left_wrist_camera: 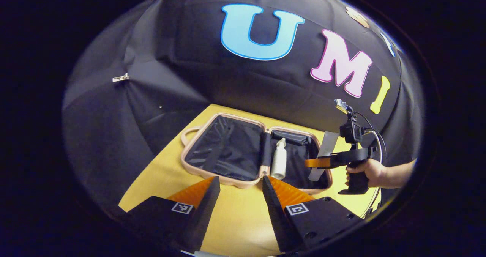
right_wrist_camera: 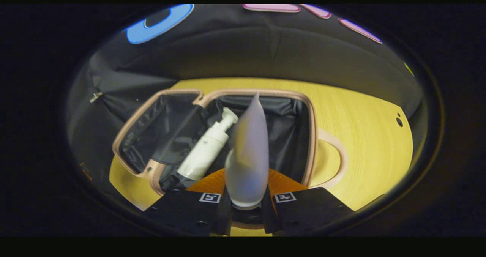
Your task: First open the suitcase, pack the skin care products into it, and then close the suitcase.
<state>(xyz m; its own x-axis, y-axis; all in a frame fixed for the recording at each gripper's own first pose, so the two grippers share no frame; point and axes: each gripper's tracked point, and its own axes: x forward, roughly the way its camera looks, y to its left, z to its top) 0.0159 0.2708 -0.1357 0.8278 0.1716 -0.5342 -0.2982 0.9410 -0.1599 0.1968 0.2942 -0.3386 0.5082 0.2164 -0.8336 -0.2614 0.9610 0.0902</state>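
Yellow table (left_wrist_camera: 235,215); right claw (right_wrist_camera: 246,200) clamping tube (right_wrist_camera: 247,154); left claw (left_wrist_camera: 240,185) wide, empty

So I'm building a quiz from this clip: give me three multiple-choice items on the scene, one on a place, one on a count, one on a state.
1. Where is the pump bottle?
A. inside the suitcase
B. on the bare table
C. in the left gripper

2. How many products are visible?
A. one
B. two
C. four

3. The right gripper is:
A. open and empty
B. shut on the tube
C. holding the bottle

Key: 1 A, it lies on the lining by the hinge. 2 B, bottle and tube. 3 B, both jaws press the tube's base.
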